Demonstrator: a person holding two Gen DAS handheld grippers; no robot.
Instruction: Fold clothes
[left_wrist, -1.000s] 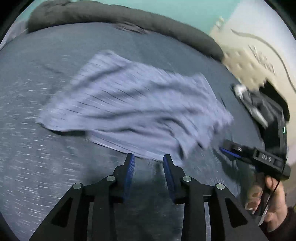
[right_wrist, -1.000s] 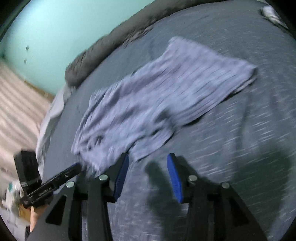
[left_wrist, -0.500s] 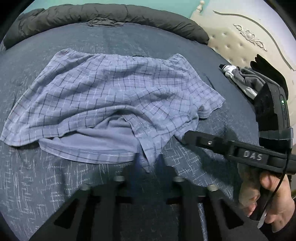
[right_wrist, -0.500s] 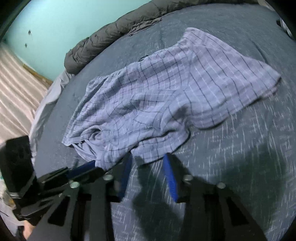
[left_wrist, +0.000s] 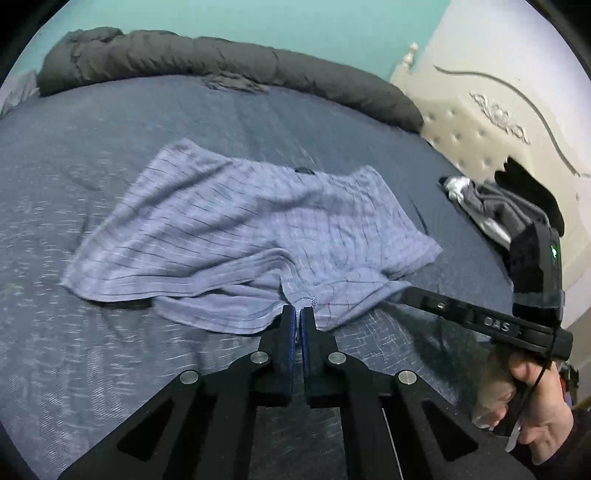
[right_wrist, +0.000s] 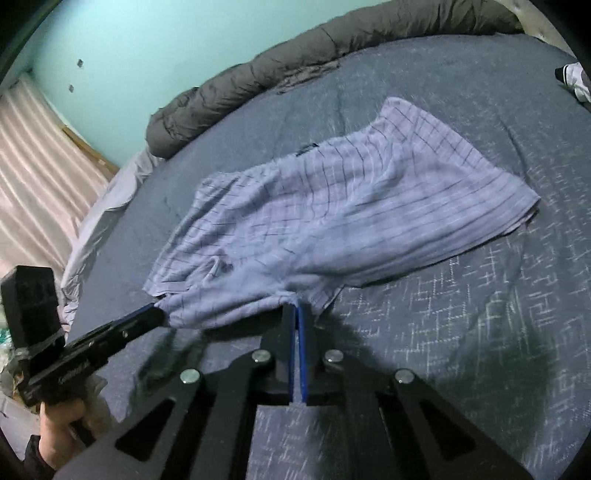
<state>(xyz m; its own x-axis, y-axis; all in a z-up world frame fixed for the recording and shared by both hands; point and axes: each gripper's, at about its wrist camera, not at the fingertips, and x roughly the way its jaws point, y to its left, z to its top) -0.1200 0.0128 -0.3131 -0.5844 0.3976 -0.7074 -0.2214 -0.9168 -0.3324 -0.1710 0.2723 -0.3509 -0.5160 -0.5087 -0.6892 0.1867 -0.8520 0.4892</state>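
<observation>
- The shorts are lying spread on the bed, stretching away ahead of both pairs of fingers.
- The left gripper is pinching the near hem, its fingers clenched on the cloth.
- The right gripper is clamping the near edge too, cloth bunching just past its fingers.
- A hand is gripping the right gripper's handle.

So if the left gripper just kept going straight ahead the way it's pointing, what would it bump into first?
Nothing new: the left gripper is already shut on the near edge of the checked shorts. Pushed on, it would probably plough into the rest of them, then cross the blue bedspread toward the grey duvet roll.
</observation>
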